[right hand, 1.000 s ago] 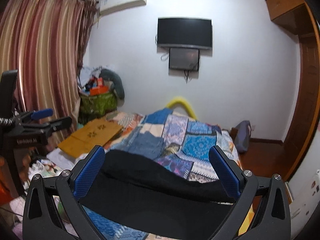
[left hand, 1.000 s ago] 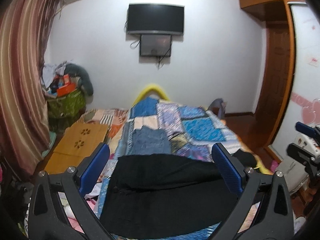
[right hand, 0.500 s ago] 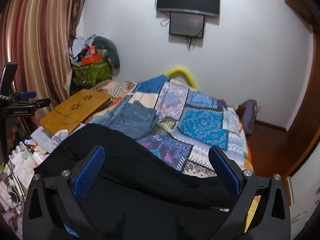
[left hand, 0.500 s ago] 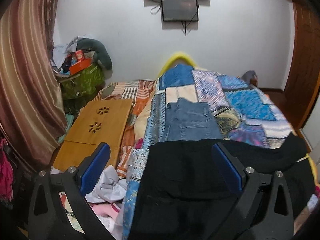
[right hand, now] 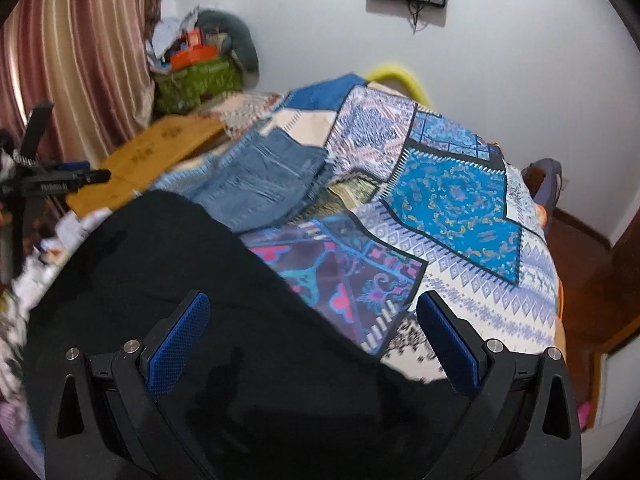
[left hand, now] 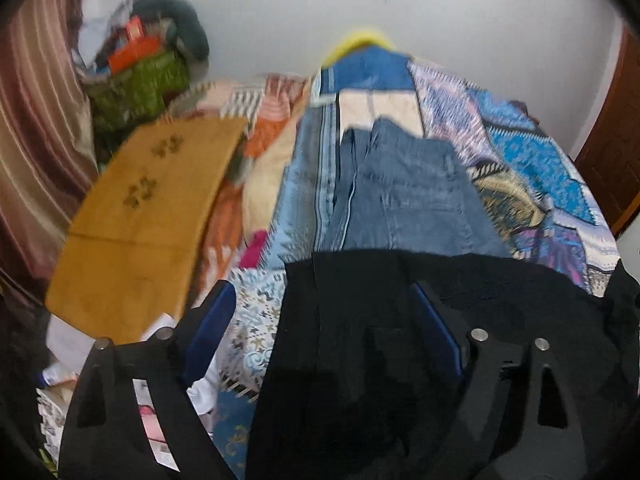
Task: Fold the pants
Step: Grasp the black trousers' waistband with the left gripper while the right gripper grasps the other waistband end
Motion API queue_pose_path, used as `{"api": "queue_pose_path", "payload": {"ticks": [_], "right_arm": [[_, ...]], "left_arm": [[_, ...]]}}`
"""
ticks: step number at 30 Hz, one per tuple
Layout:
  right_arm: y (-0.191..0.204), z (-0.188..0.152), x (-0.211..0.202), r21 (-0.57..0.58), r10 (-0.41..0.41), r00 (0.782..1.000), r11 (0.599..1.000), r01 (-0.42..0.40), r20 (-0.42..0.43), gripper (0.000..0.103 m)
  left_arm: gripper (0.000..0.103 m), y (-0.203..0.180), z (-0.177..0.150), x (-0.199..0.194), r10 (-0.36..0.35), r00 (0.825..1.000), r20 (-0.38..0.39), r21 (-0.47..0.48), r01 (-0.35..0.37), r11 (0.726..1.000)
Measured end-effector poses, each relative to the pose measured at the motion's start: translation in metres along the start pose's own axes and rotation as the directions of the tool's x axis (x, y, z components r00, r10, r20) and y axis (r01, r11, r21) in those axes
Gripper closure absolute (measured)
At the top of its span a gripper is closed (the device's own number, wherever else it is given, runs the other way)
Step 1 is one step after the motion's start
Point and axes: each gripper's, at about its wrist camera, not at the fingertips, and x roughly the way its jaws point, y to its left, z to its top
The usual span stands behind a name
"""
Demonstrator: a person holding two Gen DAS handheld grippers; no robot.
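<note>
Black pants (left hand: 360,312) lie spread on the near end of a bed with a patchwork quilt (left hand: 540,168). My left gripper (left hand: 320,332) points down over the left edge of the pants. Its jaws are closing; that cloth edge lies beneath the gap between them, and the pads do not press on it. In the right wrist view the black pants (right hand: 180,260) fill the lower left. My right gripper (right hand: 314,344) hangs open above their right edge, where they meet the quilt (right hand: 452,200), and holds nothing.
Folded blue jeans (left hand: 404,196) (right hand: 264,184) lie on the quilt just beyond the pants. A wooden lap table (left hand: 140,220) and loose clutter sit left of the bed, a green bag (left hand: 136,84) behind them. A black clamp-like device (right hand: 52,182) juts in at the left.
Both grippers have dropped and tipped down toward the bed, so the pants now fill the foreground and the wall screen has slid off the top. The left jaws stand narrower than before.
</note>
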Motion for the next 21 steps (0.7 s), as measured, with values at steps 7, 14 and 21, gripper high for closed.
{"api": "queue_pose_path", "payload": {"ticks": [7,14,21], "right_arm": [[-0.005,0.011,0.057,-0.081,0.08,0.989,0.993,-0.09,-0.122,0.015],[0.004,0.012,0.097,-0.161,0.145,0.961,0.969,-0.186,-0.237,0.03],[0.013,0.009,0.115,-0.14,0.231,0.922,0.948,-0.285,-0.31,0.056]], "left_arm": [[0.015,0.006,0.007,0.059,-0.017,0.991,-0.136,-0.023,0.014,1.0],[0.021,0.011,0.012,0.094,-0.064,0.973,-0.222,-0.07,0.049,0.996],[0.043,0.005,0.009,0.109,-0.107,0.957,-0.271,-0.105,0.081,0.991]]}}
